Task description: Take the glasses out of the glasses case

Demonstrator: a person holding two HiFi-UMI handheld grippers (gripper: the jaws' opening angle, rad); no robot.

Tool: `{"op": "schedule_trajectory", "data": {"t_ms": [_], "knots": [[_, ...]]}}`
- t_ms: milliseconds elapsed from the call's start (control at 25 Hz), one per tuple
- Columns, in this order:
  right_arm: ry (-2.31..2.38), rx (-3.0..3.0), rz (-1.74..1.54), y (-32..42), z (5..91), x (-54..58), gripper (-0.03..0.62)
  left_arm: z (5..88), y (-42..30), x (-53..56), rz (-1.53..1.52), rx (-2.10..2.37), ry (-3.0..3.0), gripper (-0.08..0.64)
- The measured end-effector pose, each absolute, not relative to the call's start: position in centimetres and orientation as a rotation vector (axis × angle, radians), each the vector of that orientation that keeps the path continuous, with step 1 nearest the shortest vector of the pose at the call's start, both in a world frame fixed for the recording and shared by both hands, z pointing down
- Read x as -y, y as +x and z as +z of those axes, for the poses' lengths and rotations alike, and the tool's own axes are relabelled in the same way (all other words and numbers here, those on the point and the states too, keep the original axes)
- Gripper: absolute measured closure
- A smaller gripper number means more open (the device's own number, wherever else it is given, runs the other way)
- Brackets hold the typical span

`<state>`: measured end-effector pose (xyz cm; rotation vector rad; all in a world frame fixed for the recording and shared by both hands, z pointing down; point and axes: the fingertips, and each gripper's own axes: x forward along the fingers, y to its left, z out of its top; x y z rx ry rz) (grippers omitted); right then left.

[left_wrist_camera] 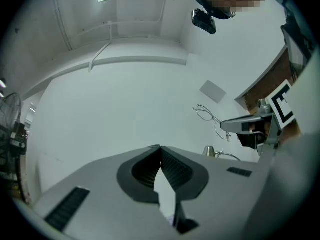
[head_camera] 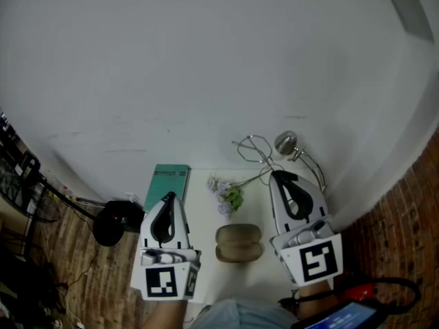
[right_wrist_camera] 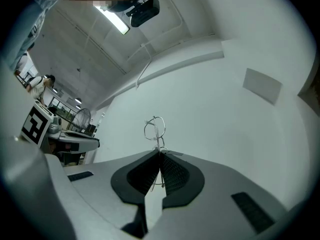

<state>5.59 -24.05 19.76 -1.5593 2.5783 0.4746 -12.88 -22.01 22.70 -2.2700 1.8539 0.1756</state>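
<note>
Shows print on the teal booklet [head_camera: 168, 182], too small to read. Shows the right gripper [right_wrist_camera: 159, 154] pinched shut on a temple of the wire-framed glasses [right_wrist_camera: 154, 129], held before the white wall [head_camera: 206, 60], apart from the brown glasses case [head_camera: 238, 243]. Sets the rims beyond the jaw tips, long axis roughly in line with the jaws. Shows the left gripper [left_wrist_camera: 160, 148] closed, empty.

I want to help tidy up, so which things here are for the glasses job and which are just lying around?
For the job:
- glasses, pinched in the right gripper
- glasses case, on the table between the grippers
- left gripper, shut and empty

Just lying about:
- purple flowers
- green book
- black thing on the floor
</note>
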Motion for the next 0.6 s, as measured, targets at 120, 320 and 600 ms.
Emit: {"op": "schedule_trajectory", "data": {"t_ms": [120,320,600], "knots": [[-1.558,-2.577,0.477,5.58,19.74,24.01,0.568,22.78,-12.90,22.05,0.170,-1.857,-2.273,0.554],[-1.556,-2.570,0.479,5.55,19.61,24.03,0.568,22.92,-12.94,22.13,0.169,-1.861,-2.278,0.554],[-1.549,-2.562,0.486,5.44,19.43,24.13,0.568,22.72,-13.07,22.37,0.170,-1.846,-2.268,0.554]]}}
